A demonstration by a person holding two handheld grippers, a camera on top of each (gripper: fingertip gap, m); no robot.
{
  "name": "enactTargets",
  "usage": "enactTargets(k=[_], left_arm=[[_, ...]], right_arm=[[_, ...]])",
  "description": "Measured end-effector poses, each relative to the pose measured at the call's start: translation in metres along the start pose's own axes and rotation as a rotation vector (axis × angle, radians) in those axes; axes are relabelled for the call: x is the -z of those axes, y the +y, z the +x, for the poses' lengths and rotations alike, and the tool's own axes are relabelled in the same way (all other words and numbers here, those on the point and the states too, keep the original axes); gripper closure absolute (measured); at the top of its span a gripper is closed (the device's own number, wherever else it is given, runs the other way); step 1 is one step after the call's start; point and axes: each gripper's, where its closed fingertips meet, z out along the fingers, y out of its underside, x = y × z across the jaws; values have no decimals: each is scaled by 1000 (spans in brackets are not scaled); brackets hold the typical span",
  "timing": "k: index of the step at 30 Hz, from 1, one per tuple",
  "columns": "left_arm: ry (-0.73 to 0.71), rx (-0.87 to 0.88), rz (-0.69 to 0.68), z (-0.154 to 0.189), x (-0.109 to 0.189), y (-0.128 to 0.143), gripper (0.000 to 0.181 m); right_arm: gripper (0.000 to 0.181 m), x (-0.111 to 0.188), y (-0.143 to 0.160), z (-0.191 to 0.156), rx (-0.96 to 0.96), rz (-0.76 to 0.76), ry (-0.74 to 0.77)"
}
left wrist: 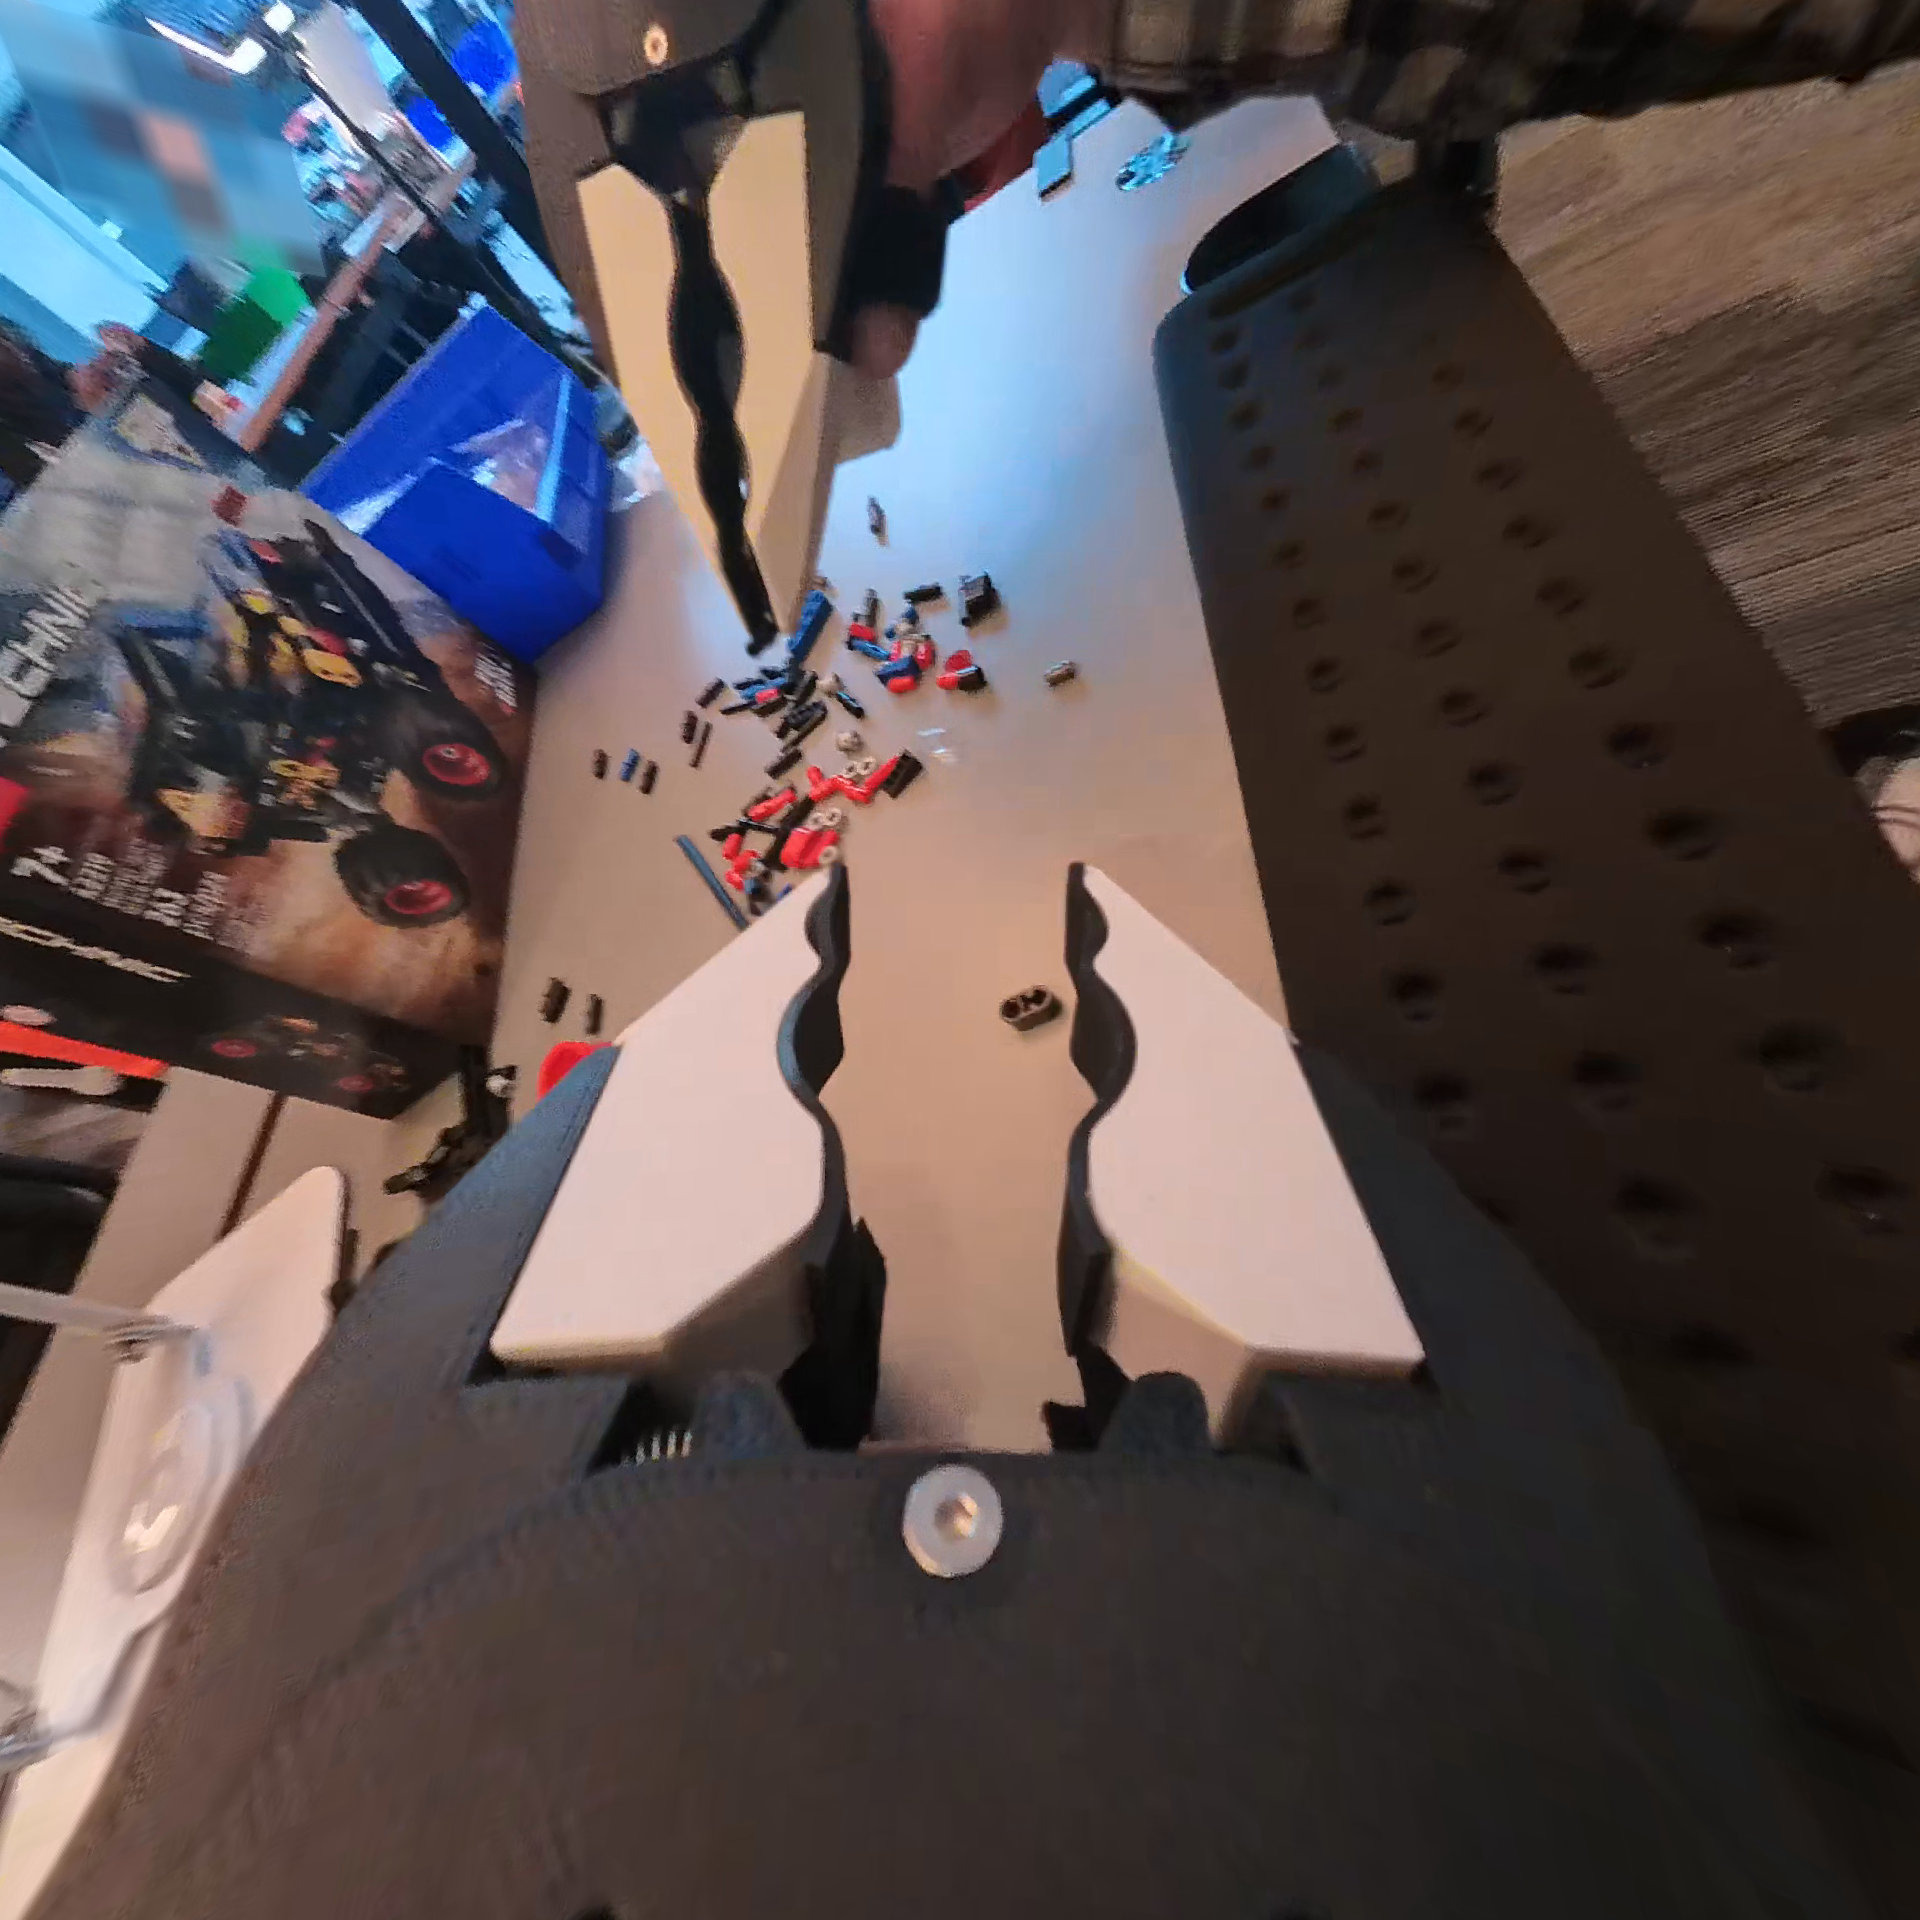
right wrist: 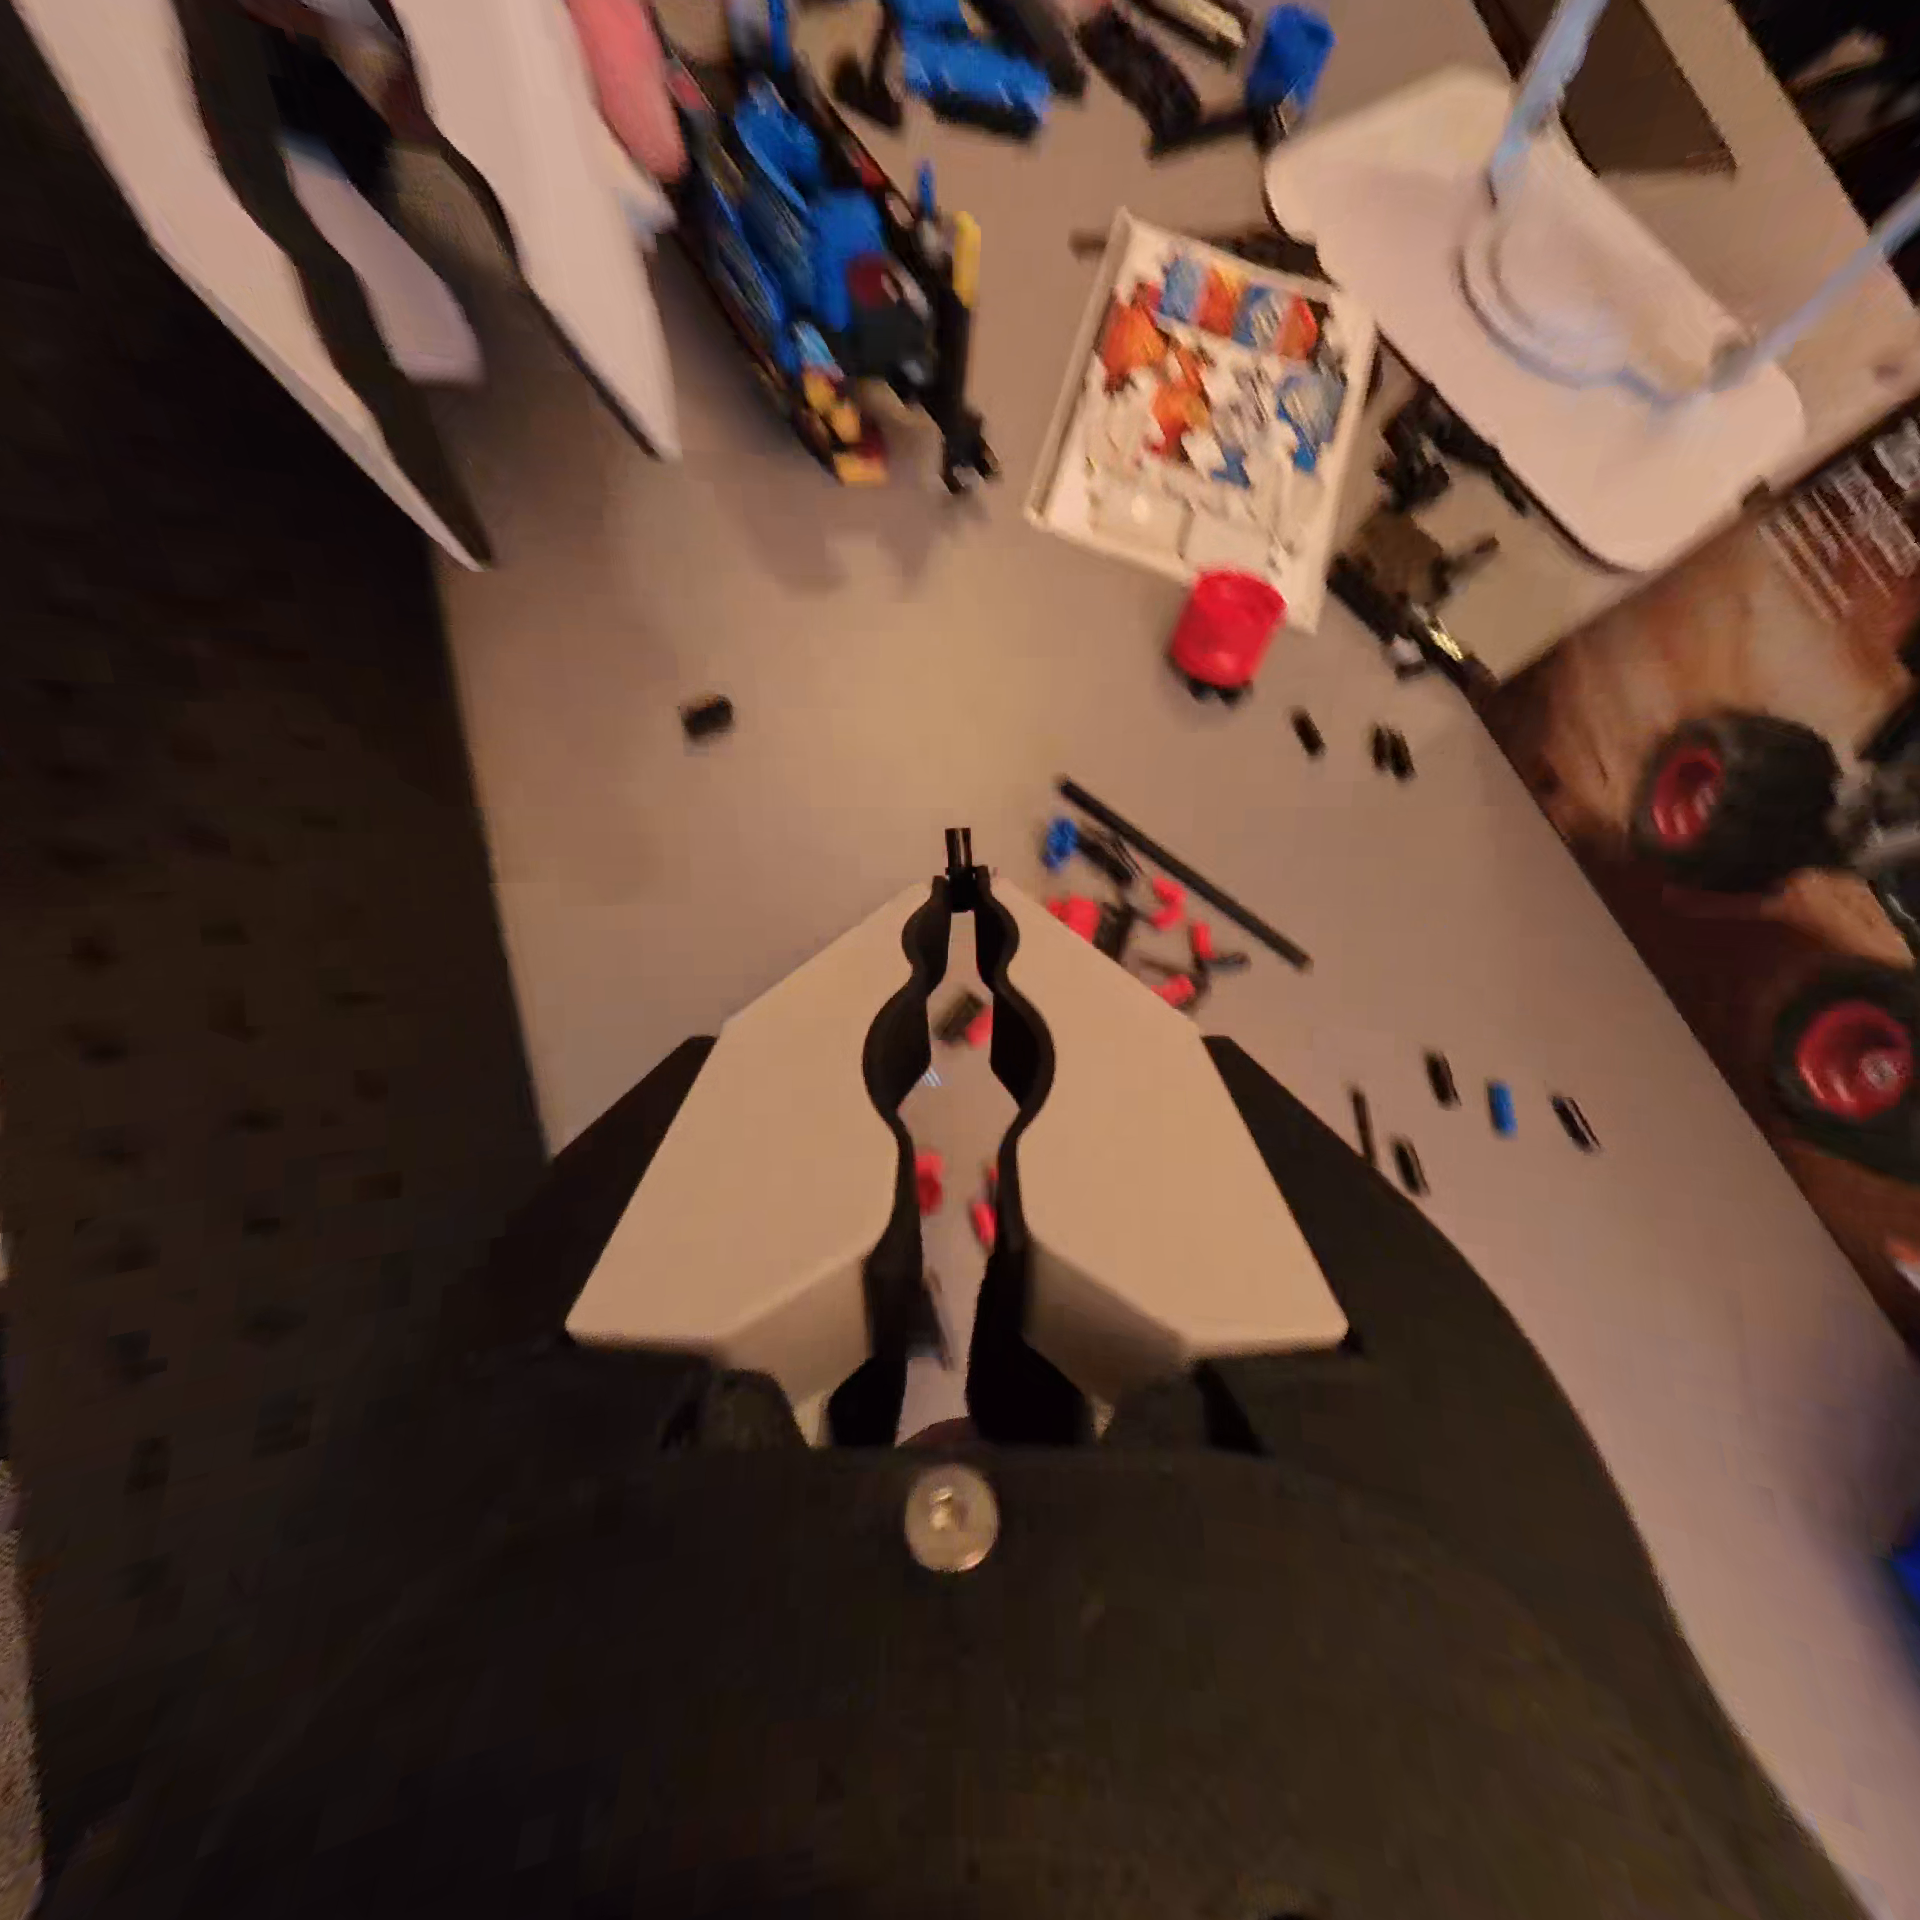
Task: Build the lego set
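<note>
**A:** What was the right gripper (right wrist: 958, 902) carrying?

**B:** A small black plastic connector pin (right wrist: 957, 854), pinched at the very tips of its jaws, with most of the pin sticking out forward. It hung above the pale grey bench (right wrist: 831, 644), short of the scattered red, blue and black loose pieces (left wrist: 821, 727).

**A:** And the left gripper (left wrist: 956, 904)?

**B:** Its jaws stood apart and held nothing. A short dark grey two-hole beam (left wrist: 1027, 1006) lay on the bench between the fingers, close to the right-hand one.

**A:** So the step in hand was seating the pin?

**B:** That was my reading, though where it was meant to go could not be told. The blue and black half-built model (right wrist: 831, 301) stood farther back, near the open instruction booklet (right wrist: 1195, 395) and the small red cup-shaped part (right wrist: 1226, 623).

**A:** What would have done it well?

**B:** Such a shallow pinch could let the pin swivel. I would have steadied the receiving piece with the left gripper, lined the pin square to the hole, and pushed straight along its axis.
</note>
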Motion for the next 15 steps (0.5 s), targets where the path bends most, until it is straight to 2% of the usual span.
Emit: enactTargets(k=[7, 15], left_arm=[[-165, -176, -19, -15, 4, -2, 142], [-243, -272, -1, -25, 11, -4, 152]], right_arm=[[179, -23, -58, -47, -14, 164, -163], [179, -33, -85, -61, -79, 249, -260]])
